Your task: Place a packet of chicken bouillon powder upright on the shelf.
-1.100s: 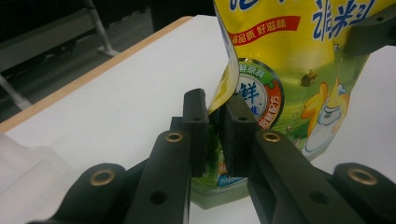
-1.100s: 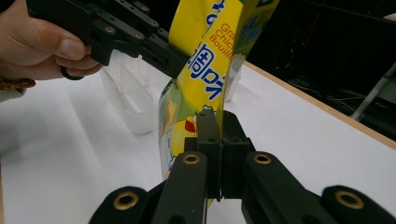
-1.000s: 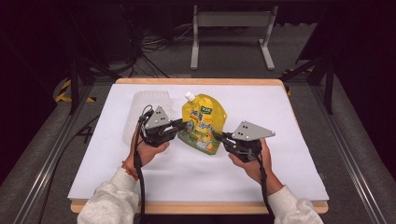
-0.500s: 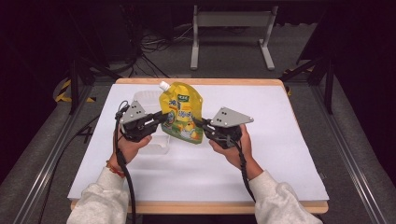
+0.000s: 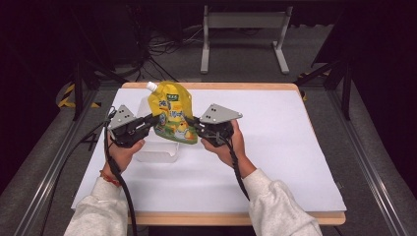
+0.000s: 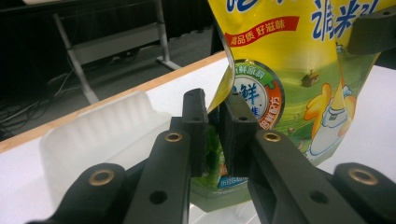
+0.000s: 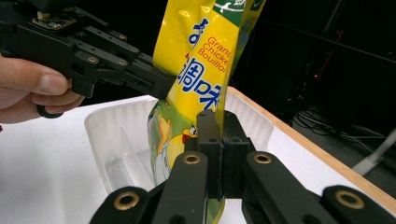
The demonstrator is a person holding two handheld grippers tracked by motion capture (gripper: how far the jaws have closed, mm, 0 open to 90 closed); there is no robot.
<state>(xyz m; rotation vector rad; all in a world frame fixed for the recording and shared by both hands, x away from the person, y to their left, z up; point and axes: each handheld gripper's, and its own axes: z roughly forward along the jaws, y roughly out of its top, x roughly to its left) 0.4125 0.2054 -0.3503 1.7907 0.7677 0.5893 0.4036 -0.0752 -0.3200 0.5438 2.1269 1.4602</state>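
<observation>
My left gripper (image 5: 153, 119) is clamped on the left edge of the yellow pouch (image 5: 173, 115); my right gripper (image 5: 191, 121) is clamped on its right edge; pouch hangs upright between them, white cap (image 5: 152, 86) at top left; it sits over the clear plastic tray (image 5: 160, 152) on the white table (image 5: 295, 147), lower end just above or in the tray, cannot tell which; in the left gripper view both jaws pinch the pouch seam (image 6: 215, 100); in the right gripper view the seam (image 7: 220, 105) is pinched too, my left hand (image 7: 35, 88) behind.
</observation>
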